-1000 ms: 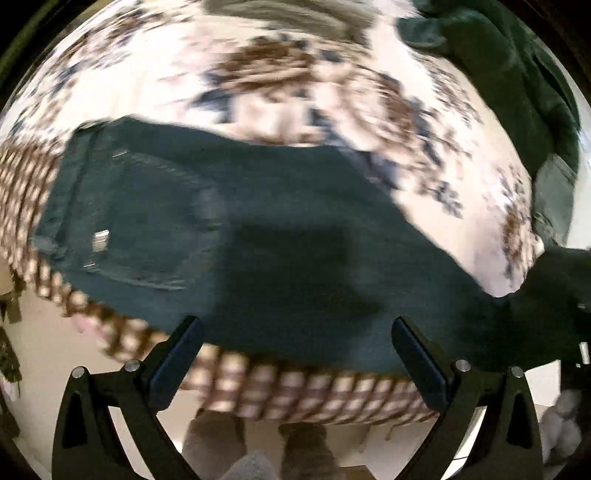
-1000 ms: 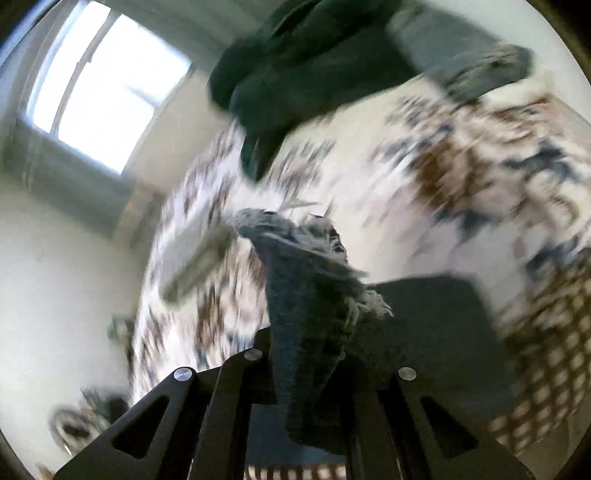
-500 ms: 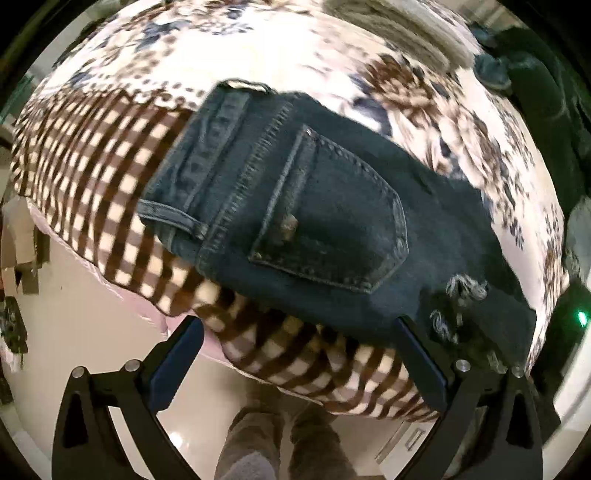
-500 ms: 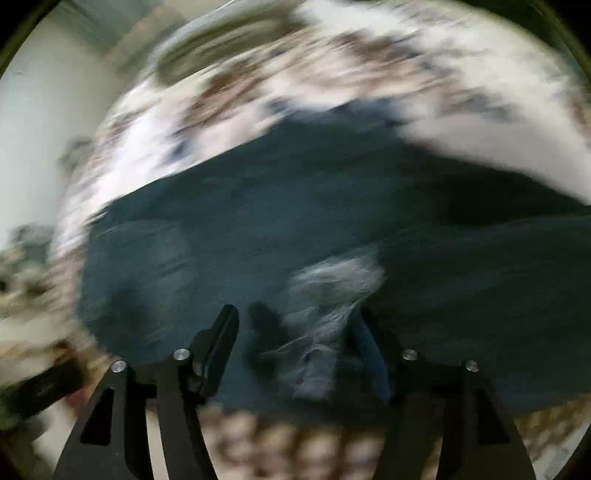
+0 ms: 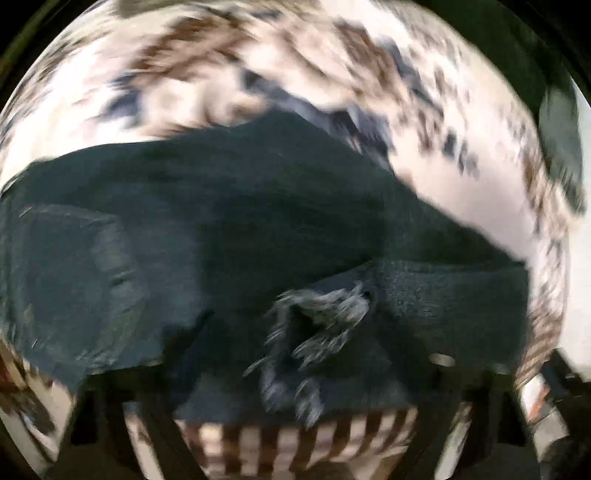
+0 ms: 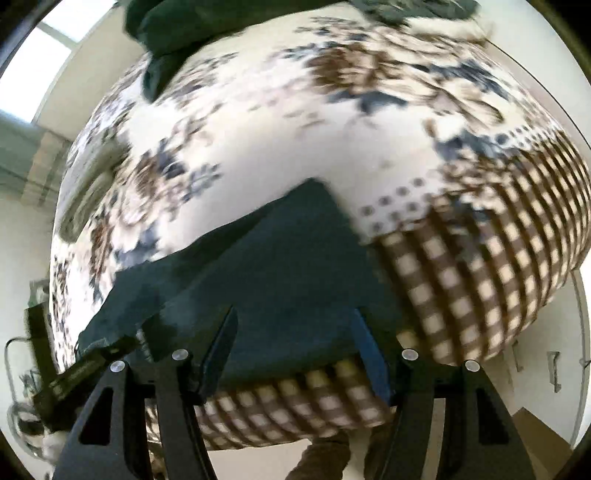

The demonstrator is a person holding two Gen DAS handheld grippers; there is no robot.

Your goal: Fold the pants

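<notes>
Dark blue jeans (image 5: pixel 229 229) lie on a flowered bedspread near its checked front edge. A frayed leg hem (image 5: pixel 314 332) lies folded back over them, right above my left gripper (image 5: pixel 299 391). The left view is blurred and the denim covers the left fingertips, so the jaws cannot be read. My right gripper (image 6: pixel 295 350) is open and empty, its fingers (image 6: pixel 218 350) spread just above the folded end of the jeans (image 6: pixel 280 273).
The bed (image 6: pixel 332 122) has a white, brown and blue flower print with a brown checked border (image 6: pixel 480 266). A heap of dark green clothes (image 6: pixel 177 29) lies at the far side. Pale floor and a person's legs (image 6: pixel 325 458) show below the bed edge.
The right gripper has let go of the frayed hem, opened and drawn back to the fold. The hem now lies on the jeans. The left view has moved in close over it.
</notes>
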